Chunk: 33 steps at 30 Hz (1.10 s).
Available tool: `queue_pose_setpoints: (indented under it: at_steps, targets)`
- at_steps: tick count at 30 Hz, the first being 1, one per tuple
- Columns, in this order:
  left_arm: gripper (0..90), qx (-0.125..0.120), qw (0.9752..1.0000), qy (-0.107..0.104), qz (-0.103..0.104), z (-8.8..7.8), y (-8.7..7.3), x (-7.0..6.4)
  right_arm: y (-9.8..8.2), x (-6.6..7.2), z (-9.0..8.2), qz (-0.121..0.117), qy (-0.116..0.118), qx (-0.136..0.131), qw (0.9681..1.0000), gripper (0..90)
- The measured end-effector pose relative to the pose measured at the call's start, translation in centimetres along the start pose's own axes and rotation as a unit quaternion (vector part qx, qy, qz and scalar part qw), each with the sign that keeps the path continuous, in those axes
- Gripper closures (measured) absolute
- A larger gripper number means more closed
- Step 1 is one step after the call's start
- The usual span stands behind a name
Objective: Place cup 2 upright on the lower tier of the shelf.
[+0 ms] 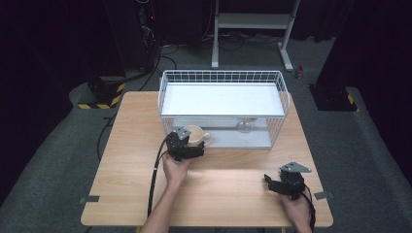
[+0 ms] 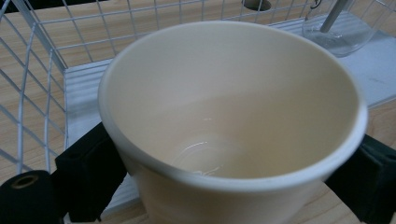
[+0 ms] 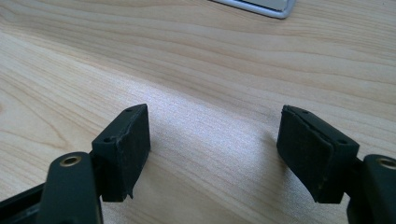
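A cream cup is sitting clamped in the left tool, black pads pressing on both sides of its body just under the rim, so this tool is gripping the cup. The cup is empty, mouth facing up and toward the left gripper view camera, handle pointing right in the high view. It is hovering at the open front of a white wire basket, over the front left part of the basket's white floor panel, whether touching it cannot be told. Inside the basket, to the right of the cup and apart from it, a clear glass is standing under the basket's upper white shelf. The basket is sitting on the back half of a light wood desk. The person's left hand is holding the left tool from behind. The right tool is resting low over bare desk near the front right corner, well apart from the basket, jaws standing spread with nothing between them.
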<state>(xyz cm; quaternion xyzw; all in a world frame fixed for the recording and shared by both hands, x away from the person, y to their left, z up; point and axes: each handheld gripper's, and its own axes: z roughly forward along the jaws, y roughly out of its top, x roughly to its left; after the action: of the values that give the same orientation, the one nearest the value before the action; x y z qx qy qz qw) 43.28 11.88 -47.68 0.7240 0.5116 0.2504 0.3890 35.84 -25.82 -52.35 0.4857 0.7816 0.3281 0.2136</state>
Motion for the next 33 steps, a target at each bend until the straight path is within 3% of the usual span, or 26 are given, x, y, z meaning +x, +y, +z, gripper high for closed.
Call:
queue_pose_setpoints:
  at_steps: [9,22,25,33]
  targets:
    - [8.9,0.004,0.9998,0.005,0.018,1.2,0.7,-0.5,0.0,0.0,0.0,0.0,0.0,0.0,1.0,25.6]
    - [8.9,-0.003,0.9998,0.008,0.016,2.0,0.7,-0.2,0.0,0.0,0.0,0.0,0.0,0.0,1.0,25.6]
    - [8.9,0.011,0.9998,0.008,0.018,2.2,1.2,-0.1,0.0,0.0,0.0,0.0,0.0,0.0,1.0,25.6]
    - [8.6,0.015,0.9997,0.012,0.018,2.5,1.4,-0.2,0.0,0.0,0.0,-0.001,0.0,-0.001,1.0,25.6]
